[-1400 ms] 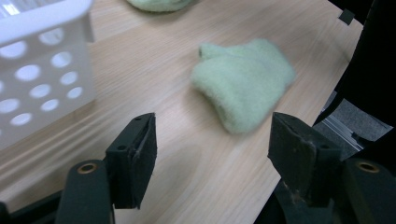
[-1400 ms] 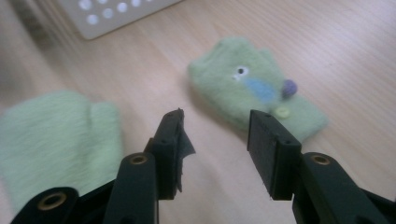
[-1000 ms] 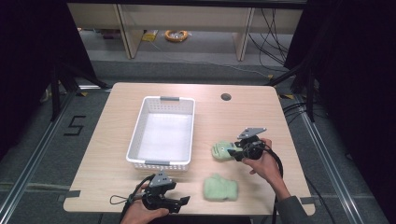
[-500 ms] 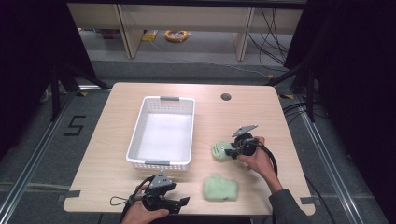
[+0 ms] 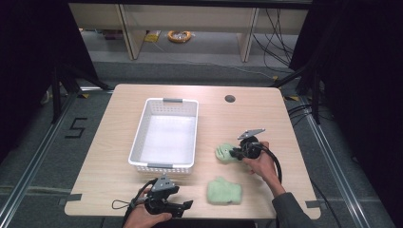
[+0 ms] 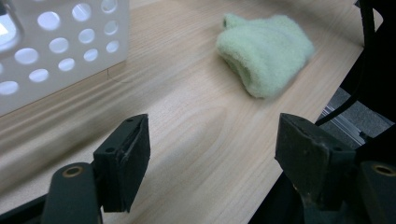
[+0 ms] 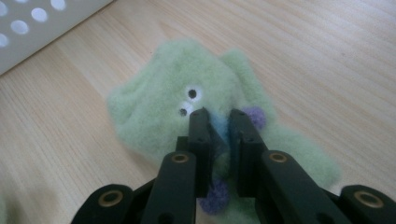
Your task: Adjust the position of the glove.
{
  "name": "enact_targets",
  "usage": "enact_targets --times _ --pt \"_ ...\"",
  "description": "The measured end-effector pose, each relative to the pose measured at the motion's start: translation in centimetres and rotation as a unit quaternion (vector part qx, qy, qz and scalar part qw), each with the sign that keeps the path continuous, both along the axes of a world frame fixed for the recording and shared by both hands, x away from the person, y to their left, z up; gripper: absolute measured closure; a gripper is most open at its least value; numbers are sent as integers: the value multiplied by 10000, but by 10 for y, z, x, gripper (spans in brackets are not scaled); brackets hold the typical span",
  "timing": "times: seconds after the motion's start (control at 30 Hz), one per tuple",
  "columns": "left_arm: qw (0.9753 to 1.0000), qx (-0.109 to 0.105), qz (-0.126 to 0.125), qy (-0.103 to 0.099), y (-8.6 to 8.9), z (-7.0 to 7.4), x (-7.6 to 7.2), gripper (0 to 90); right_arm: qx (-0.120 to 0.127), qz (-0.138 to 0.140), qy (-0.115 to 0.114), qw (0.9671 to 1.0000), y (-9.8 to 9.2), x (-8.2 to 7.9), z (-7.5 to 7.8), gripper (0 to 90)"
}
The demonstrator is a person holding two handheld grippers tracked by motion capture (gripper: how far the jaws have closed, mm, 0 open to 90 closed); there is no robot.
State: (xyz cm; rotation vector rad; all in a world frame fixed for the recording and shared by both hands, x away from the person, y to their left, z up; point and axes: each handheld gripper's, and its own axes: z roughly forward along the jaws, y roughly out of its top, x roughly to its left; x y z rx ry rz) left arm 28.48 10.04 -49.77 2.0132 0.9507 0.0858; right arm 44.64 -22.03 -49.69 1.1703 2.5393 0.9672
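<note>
A fuzzy green sock with eyes and purple dots (image 7: 187, 107) lies on the table right of the basket, also seen as the green sock (image 5: 224, 153) in the high view. My right gripper (image 7: 218, 119) (image 5: 236, 152) is shut on a fold of it, jaws almost together. A second plain green sock (image 5: 224, 191) (image 6: 265, 51) lies near the front edge. My left gripper (image 5: 181, 208) (image 6: 212, 154) rests at the front edge, left of that sock, jaws wide open with nothing between them.
A white perforated basket (image 5: 140, 137) (image 6: 65, 42) stands in the middle left of the wooden table (image 5: 266, 114). A cable hole (image 5: 230, 99) sits at the back right. The table's front edge is close to the left gripper.
My right gripper has shifted slightly left and down toward the eyed sock and now grips it. The left gripper has stayed put.
</note>
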Motion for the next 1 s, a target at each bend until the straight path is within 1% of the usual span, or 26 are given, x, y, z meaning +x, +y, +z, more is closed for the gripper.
enact_targets --times 0.07,0.1,0.13,0.17,0.23,0.27,0.3,0.33,0.37,0.4,0.43,0.47,0.5,0.53,0.57,0.6,0.63,0.67,0.7,0.77,0.8,0.83,0.87,0.93,0.97,1.0 --pt "10000 -10 47 -2 0 0 0 263 5 -8 -73 10000 0 0 -1 829" --pt "9999 -38 86 68 1 0 0 263 9 -10 -82 10000 0 0 0 832" --pt "10000 -12 67 27 1 0 0 264 5 16 -120 9999 0 0 1 835" --pt "10000 11 25 31 2 1 1 264 144 -42 -136 9998 1 -1 1 837" --pt "10000 22 60 11 2 -1 1 264 69 -3 -145 9999 0 -2 5 838" --pt "10000 44 55 18 2 -2 1 264 198 -88 -154 9996 1 -3 7 839" --pt "10000 39 38 42 2 -2 1 264 106 -16 -187 9998 -1 -4 9 839" --pt "9998 193 -46 12 5 -2 2 264 198 -94 -185 9996 1 -6 12 840" --pt "9999 20 114 44 3 -4 1 264 161 -49 -263 9995 0 -7 14 840" --pt "9999 66 90 17 4 -4 2 264 158 -57 -266 9995 0 -9 19 840" --pt "9999 49 130 22 4 -4 2 265 303 -177 -279 9990 3 -12 20 840" --pt "9999 82 114 34 5 -4 2 265 272 -136 -340 9990 2 -14 22 840" --pt "9999 54 145 23 5 -4 3 265 216 -114 -264 9994 1 -16 26 841" --pt "9999 165 46 23 7 -3 3 265 330 -35 -394 9987 1 -20 29 841" --pt "9999 51 143 33 6 -4 3 264 435 -92 -469 9979 1 -22 30 841" --pt "9999 165 40 23 8 -3 3 263 459 -161 -391 9981 1 -26 33 841" --pt "9999 122 67 66 7 -4 3 261 432 -109 -427 9981 -1 -27 35 841" --pt "9999 108 79 62 7 -4 3 259 500 -73 -479 9976 -3 -30 38 842" --pt "9998 190 25 75 8 -4 3 258 507 -17 -425 9978 -5 -33 41 842" --pt "9999 116 109 66 7 -5 3 254 537 8 -486 9974 -5 -38 44 841" --pt "9998 112 114 74 7 -4 3 251 624 -2 -466 9970 -4 -43 46 842" --pt "9998 96 176 55 7 -5 3 246 714 100 -487 9962 -3 -51 49 842" --pt "9998 143 120 60 8 -4 3 246 714 100 -487 9962 -3 -51 49 842" --pt "9998 157 116 65 9 -4 4 238 742 105 -447 9962 -2 -61 51 842" --pt "9995 46 309 98 7 -5 3 233 833 198 -426 9954 -1 -67 51 842" --pt "9996 155 206 63 9 -4 4 229 838 81 -343 9959 1 -73 53 842"
